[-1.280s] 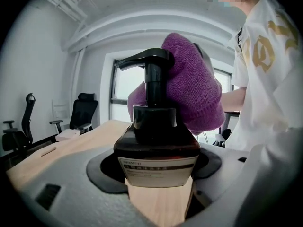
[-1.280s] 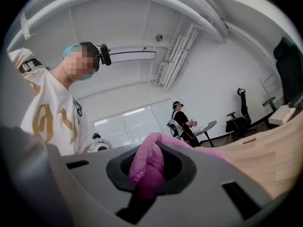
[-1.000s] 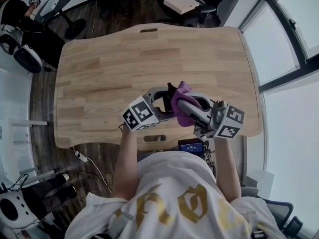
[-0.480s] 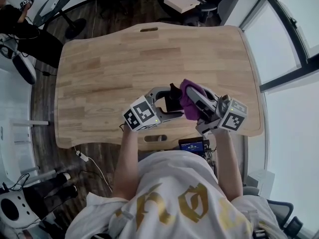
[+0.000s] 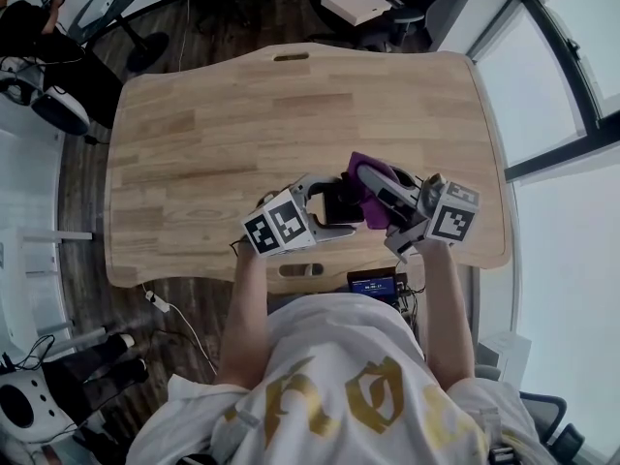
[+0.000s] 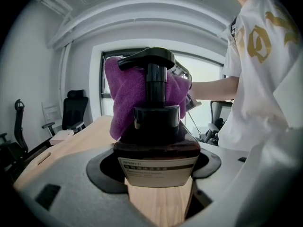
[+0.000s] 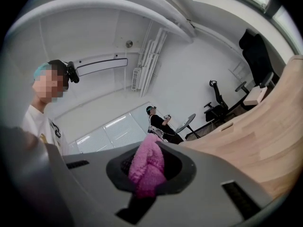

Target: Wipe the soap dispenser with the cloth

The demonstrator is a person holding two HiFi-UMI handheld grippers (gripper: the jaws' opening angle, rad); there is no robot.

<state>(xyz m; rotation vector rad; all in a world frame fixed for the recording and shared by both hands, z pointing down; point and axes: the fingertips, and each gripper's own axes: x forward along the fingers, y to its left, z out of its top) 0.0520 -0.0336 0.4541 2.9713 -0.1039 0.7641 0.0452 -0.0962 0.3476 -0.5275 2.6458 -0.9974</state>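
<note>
A dark amber soap dispenser with a black pump head and a pale label stands between the jaws of my left gripper, which is shut on it. In the head view the soap dispenser sits near the table's front edge, held by the left gripper. A purple cloth is pinched in my right gripper and presses against the dispenser's right side. Behind the pump in the left gripper view the cloth drapes over it. In the right gripper view the cloth is bunched between the jaws of the right gripper.
The light wooden table spreads out beyond the grippers. Office chairs stand past its far edge, and a person sits at the far left. A small device with a lit screen hangs at the table's near edge.
The right gripper with the cloth has shifted back and slightly right along the dispenser. The left gripper has turned a little while keeping its hold.
</note>
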